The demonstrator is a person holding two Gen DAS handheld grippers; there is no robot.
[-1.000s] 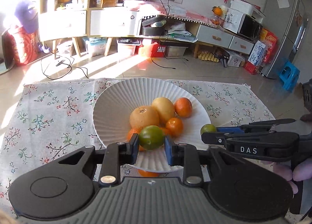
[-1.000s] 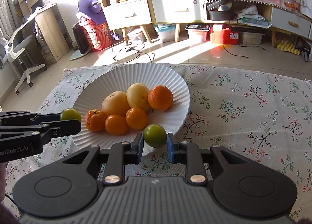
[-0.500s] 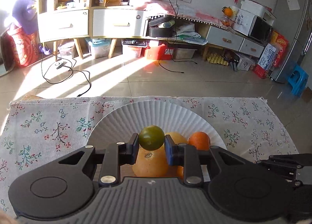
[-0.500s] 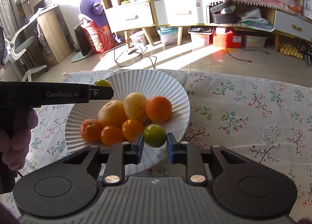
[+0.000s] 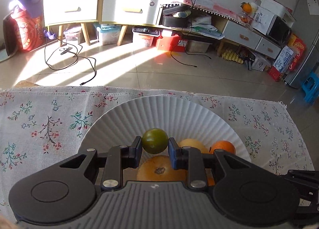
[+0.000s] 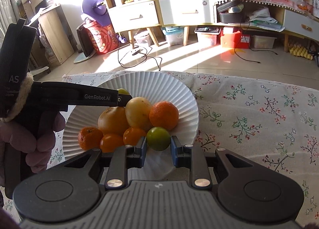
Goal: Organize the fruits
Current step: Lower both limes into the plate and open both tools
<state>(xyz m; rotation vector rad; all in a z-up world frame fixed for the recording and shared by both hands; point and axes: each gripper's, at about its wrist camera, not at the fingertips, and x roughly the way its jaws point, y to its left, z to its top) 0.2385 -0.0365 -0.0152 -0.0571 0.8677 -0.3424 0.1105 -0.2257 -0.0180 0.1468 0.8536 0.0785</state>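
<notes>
A white ribbed plate [image 5: 179, 113] [image 6: 175, 89] on the flowered cloth holds several orange and yellow fruits [image 6: 137, 113]. My left gripper [image 5: 155, 144] is shut on a green lime [image 5: 155, 143], held above the fruits near the plate's middle. From the right wrist view the left gripper [image 6: 124, 96] reaches over the plate's far left side, its lime [image 6: 123, 91] peeking out behind the fingers. My right gripper [image 6: 158, 141] is shut on a second green lime [image 6: 158, 138] over the plate's near rim, beside a small orange [image 6: 134, 136].
The flowered tablecloth [image 6: 259, 113] stretches to the right of the plate. A gloved hand [image 6: 30, 135] grips the left tool's handle. Beyond the table's far edge lie a tiled floor with cables [image 5: 65, 57], cabinets and storage boxes.
My left gripper has carried its lime from the plate's near rim to above the plate's middle. The right gripper with its lime has stayed near the plate's rim.
</notes>
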